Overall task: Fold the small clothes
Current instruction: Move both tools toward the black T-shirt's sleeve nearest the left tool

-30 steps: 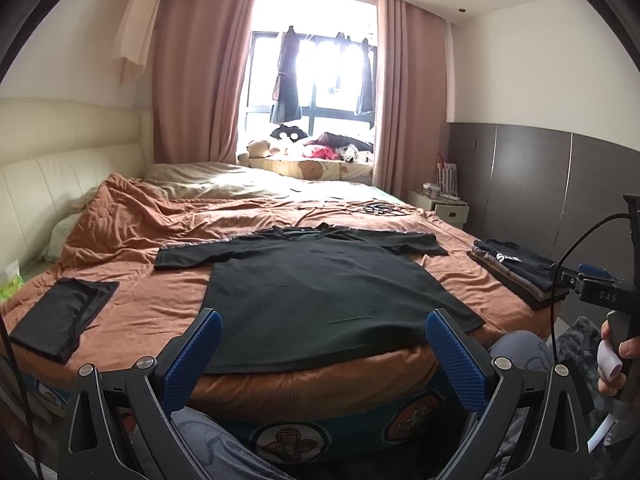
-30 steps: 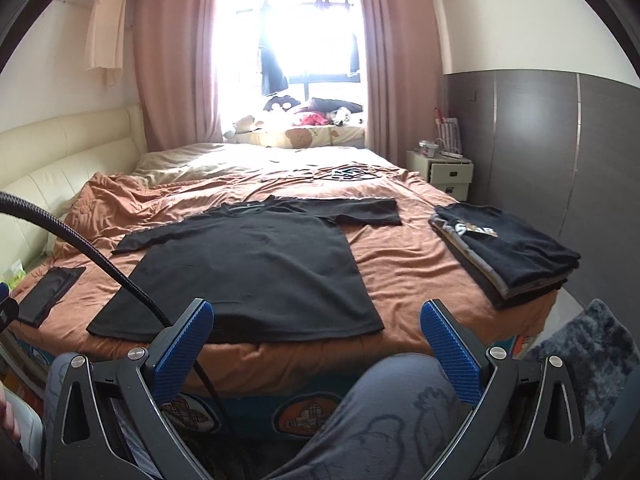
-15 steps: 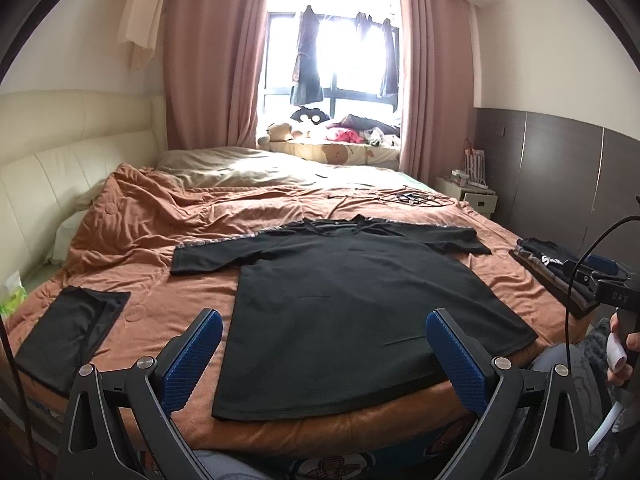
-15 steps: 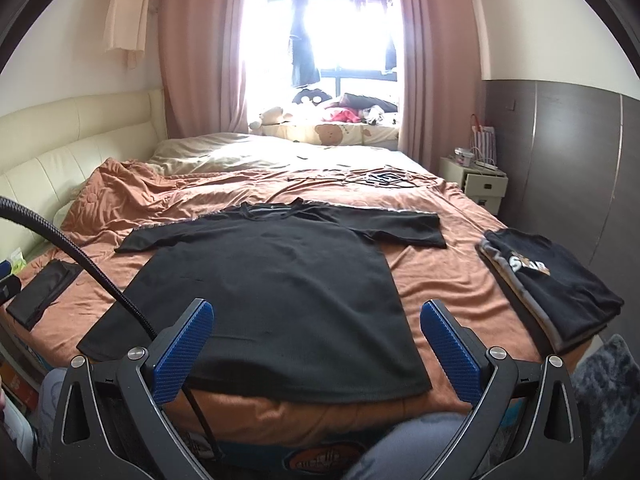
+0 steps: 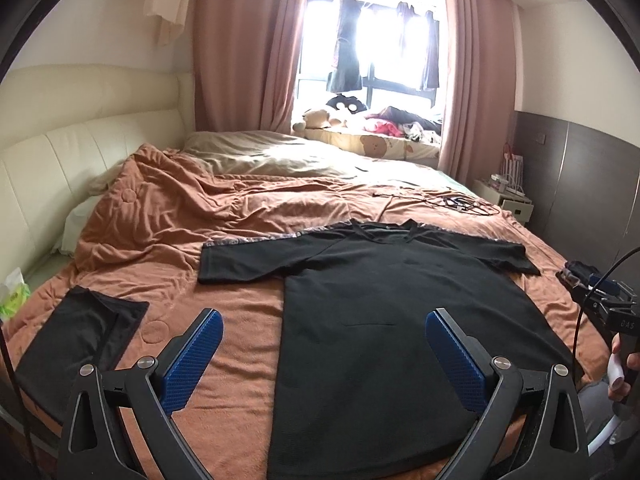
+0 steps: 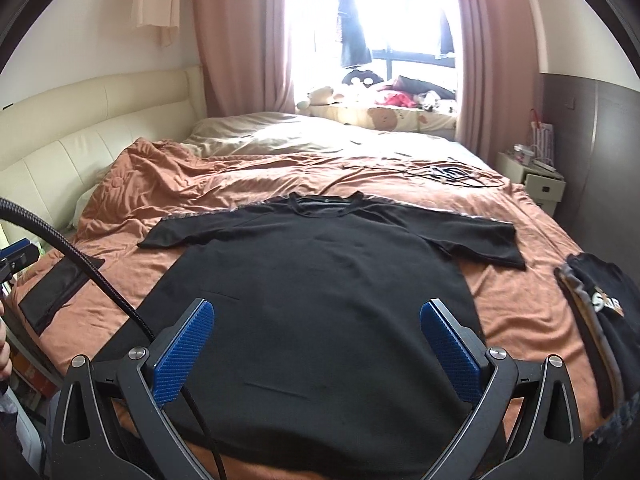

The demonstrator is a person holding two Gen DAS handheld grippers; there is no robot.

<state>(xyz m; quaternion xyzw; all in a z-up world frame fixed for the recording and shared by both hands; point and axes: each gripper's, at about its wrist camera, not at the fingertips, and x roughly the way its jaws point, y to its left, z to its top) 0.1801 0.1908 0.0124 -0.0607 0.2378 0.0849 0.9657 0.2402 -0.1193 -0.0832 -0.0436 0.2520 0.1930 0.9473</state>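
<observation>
**Black T-shirt laid flat, both grippers open above the hem — first fold not yet begun**

The black T-shirt (image 6: 320, 304) lies flat on the near half of the bed, collar to the far side, hem at the near edge, both sleeves spread out left and right. The cloth looks smooth, with only a faint crease or two in the body.

My left gripper (image 5: 324, 354) is spread wide and holds nothing; it hangs over the near left part of the shirt, its left finger above bare orange blanket (image 5: 240, 344). My right gripper (image 6: 316, 344) is equally wide and empty, over the near middle of the shirt.

I judge the step to be the first lengthwise fold. To do it well I would take one side at two points, shoulder seam and hem, pinching only the top layer's edge along with the back layer, lift low, and carry the side over so the fold line runs straight from collar to hem. The sleeve should go in first.

Outward: a folded dark garment (image 5: 80, 340) lies at the near left; a stack of folded clothes (image 6: 600, 312) sits at the right edge, near the shirt's sleeve. A cable (image 6: 100, 276) crosses the right view; whether it touches the cloth I cannot tell.
</observation>
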